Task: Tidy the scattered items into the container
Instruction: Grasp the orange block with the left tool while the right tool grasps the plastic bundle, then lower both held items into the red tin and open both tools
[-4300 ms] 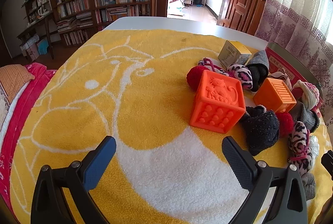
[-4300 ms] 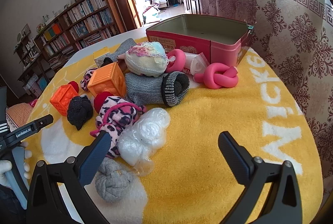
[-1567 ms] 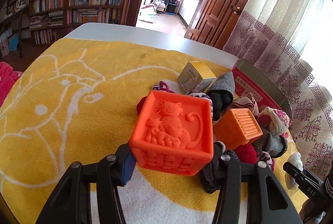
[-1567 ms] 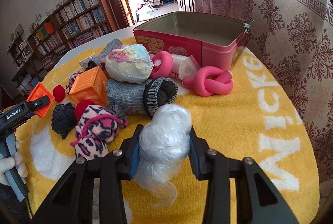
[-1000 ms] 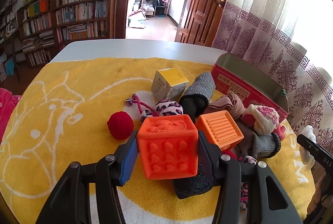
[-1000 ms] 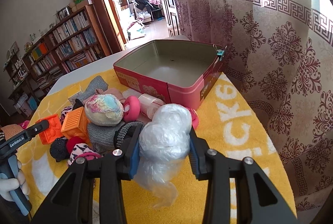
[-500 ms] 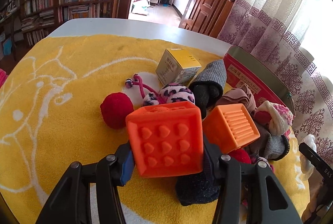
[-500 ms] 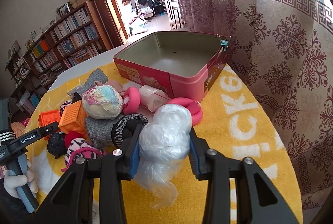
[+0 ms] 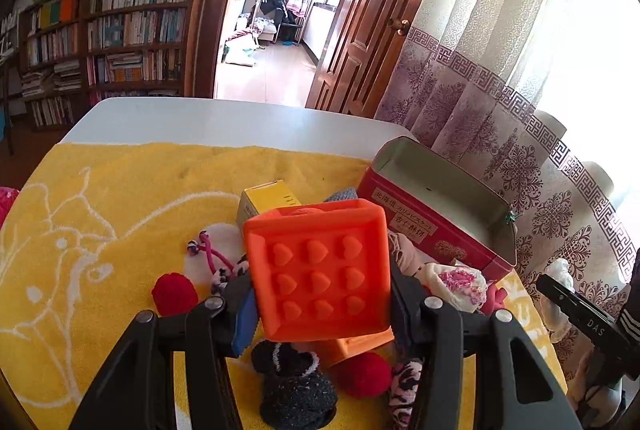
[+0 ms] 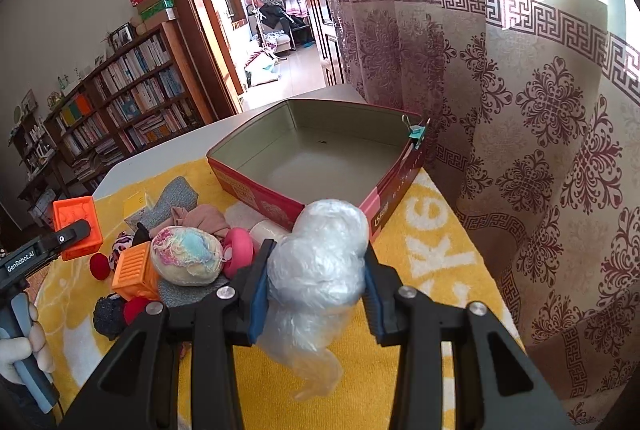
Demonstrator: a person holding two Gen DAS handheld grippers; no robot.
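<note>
Left wrist view first: the left gripper (image 9: 320, 304) has its jaws pinching the orange toy cube (image 9: 318, 266), hearts-side facing the camera, lifted clear of the yellow towel (image 9: 120, 214). The red tin (image 9: 436, 206) sits ahead and to the right, open and, as far as this view reaches inside, empty. Below the cube there's a pile of leftovers: a red pom-pom (image 9: 174, 294), a dark fuzzy sock ball (image 9: 296, 394), a yellow box (image 9: 266, 200) and a second orange block peeking out under the held one.

Right wrist view: the right gripper (image 10: 316, 294) has its jaws clamped on a crumpled clear plastic bag (image 10: 320, 258), with a loose tail hanging below. The tin is right in front, its near corner just past the bag, and here it looks bare inside. The left gripper shows at the left edge with the cube, well short of the tin. A pastel yarn ball (image 10: 186, 260) and a pink ring (image 10: 240, 252) lie between the two.

My take on doing this well: the bag hand is closer, so it should go in first. Get the whole wad plus that tail over the rim before letting go, or it'll drape on the wall. Then bring the cube over high enough to miss the clutter on the worktop, and drop it low inside so it doesn't bounce out.
</note>
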